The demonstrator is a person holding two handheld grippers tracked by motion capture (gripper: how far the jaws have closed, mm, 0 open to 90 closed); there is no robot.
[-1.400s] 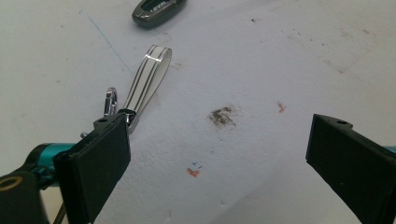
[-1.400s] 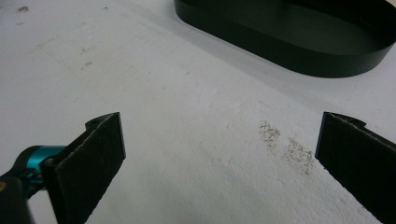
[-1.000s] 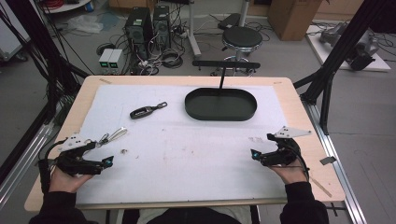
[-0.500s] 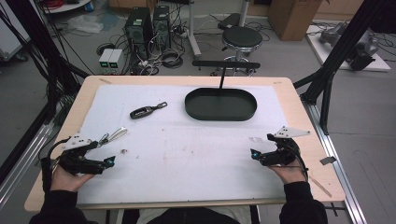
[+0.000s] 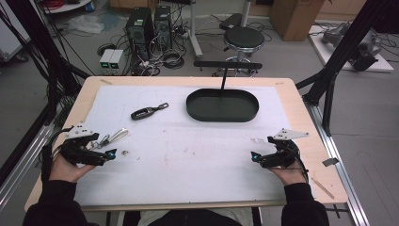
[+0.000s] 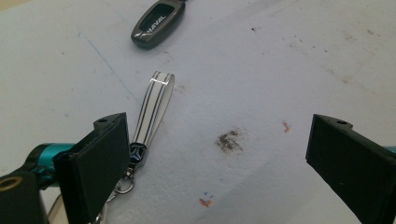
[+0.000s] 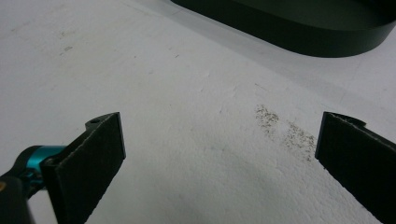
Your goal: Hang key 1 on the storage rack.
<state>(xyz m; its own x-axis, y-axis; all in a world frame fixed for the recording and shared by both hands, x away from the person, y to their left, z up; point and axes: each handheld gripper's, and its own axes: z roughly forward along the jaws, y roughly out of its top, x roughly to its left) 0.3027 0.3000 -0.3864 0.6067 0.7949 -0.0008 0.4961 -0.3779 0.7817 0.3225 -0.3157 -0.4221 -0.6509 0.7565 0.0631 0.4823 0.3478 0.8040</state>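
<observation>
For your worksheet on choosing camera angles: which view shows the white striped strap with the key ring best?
The left gripper view: the strap lies close up, its dark stripes and metal ring clear, beside the left jaw. The high view shows it small and pale by the left gripper, stripes unreadable.

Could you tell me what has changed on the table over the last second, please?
Very little: the left gripper has crept slightly toward the person, its jaws open and empty. The right gripper, the car key fob, the striped key strap and the black oval tray stayed where they were.
</observation>
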